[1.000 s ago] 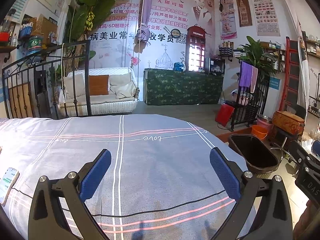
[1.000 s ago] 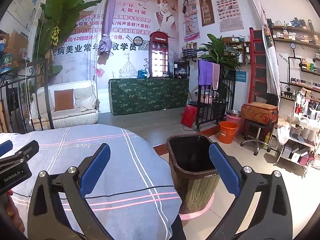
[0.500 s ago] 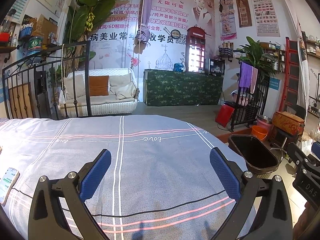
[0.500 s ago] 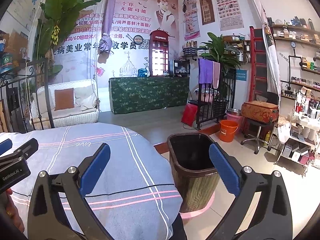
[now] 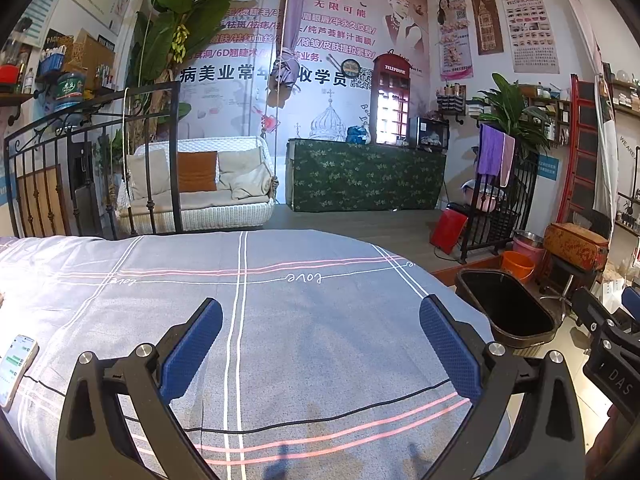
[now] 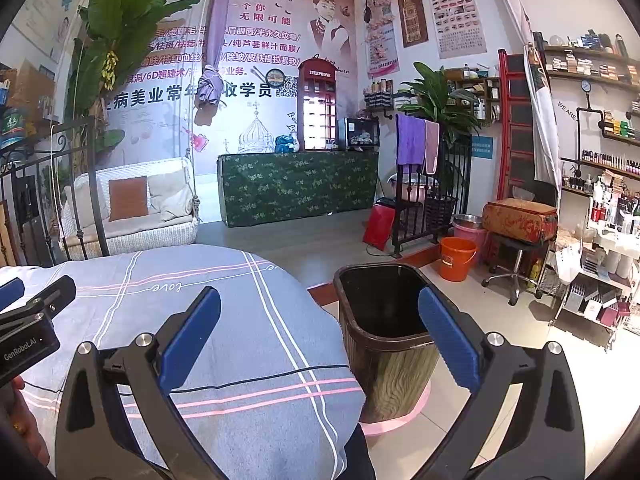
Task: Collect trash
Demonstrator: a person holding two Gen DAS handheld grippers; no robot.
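Observation:
A dark brown bin [image 6: 384, 336] with a wood-grain wall stands on the floor just right of the bed; it also shows in the left wrist view [image 5: 508, 312]. Its inside looks dark and I see nothing in it. My left gripper [image 5: 320, 344] is open and empty above the grey striped bedspread [image 5: 300, 280]. My right gripper [image 6: 320, 344] is open and empty, held over the bed's right edge beside the bin. No trash shows on the bedspread in either view.
A phone [image 5: 16, 364] with a lit screen lies at the bed's left edge, with a thin black cable [image 5: 320, 420] running across the cover. An orange bucket [image 6: 458, 258], a stool [image 6: 516, 264] and shelves stand to the right. An iron bedframe [image 5: 92, 168] rises on the left.
Both grippers have sunk very slightly; the scene sits a touch higher in each view. Nothing was taken hold of or let go.

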